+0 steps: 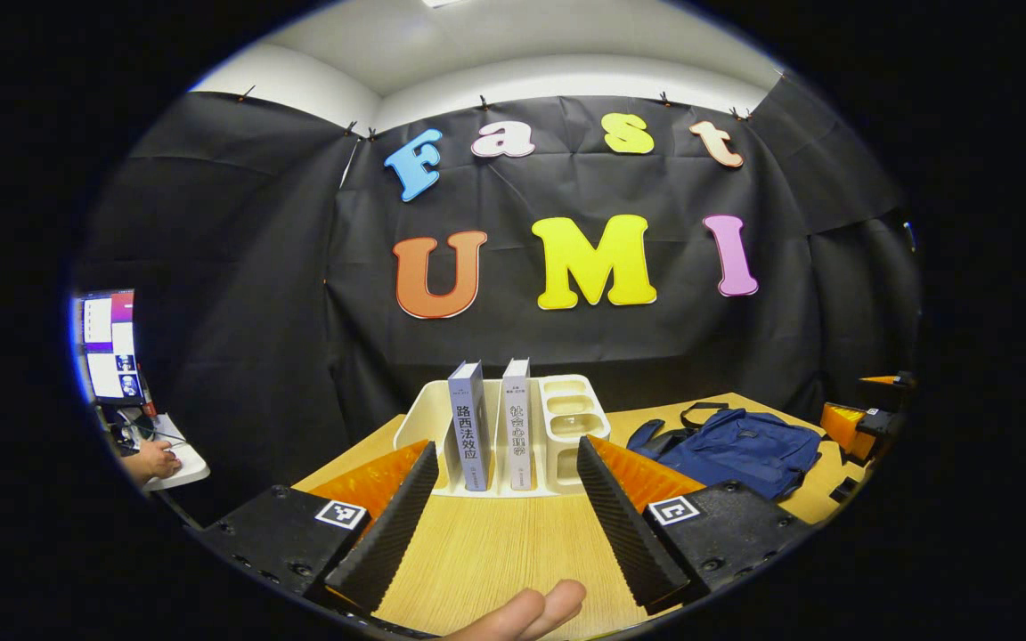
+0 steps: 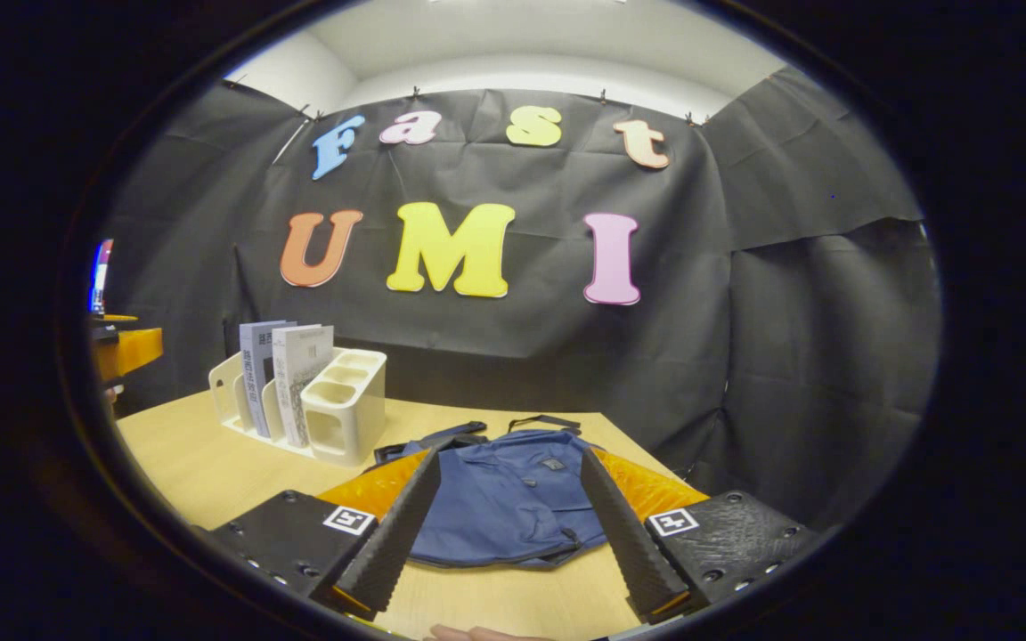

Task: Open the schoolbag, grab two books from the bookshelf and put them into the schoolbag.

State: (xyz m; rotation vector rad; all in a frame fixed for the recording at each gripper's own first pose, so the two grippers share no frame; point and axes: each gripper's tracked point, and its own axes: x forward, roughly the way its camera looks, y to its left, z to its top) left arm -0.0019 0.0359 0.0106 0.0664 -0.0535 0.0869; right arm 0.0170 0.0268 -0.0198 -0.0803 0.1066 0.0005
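Fingertips of a hand (image 1: 531, 610) sit bottom centre; left gripper (image 1: 504, 521) gapes before 2 books (image 1: 493, 425); right gripper (image 2: 504, 525) gapes over the schoolbag (image 2: 513, 499).

We can read Chinese titles running down two book spines in the left gripper view: the blue-grey book (image 1: 470, 425) bears 路西法效应, and the white book (image 1: 517, 425) beside it bears 社会心理学. Smaller print above each title is too fine for us to read. Each finger block of the hand-held grippers carries a square black-and-white marker (image 1: 340, 514), patterned rather than lettered.
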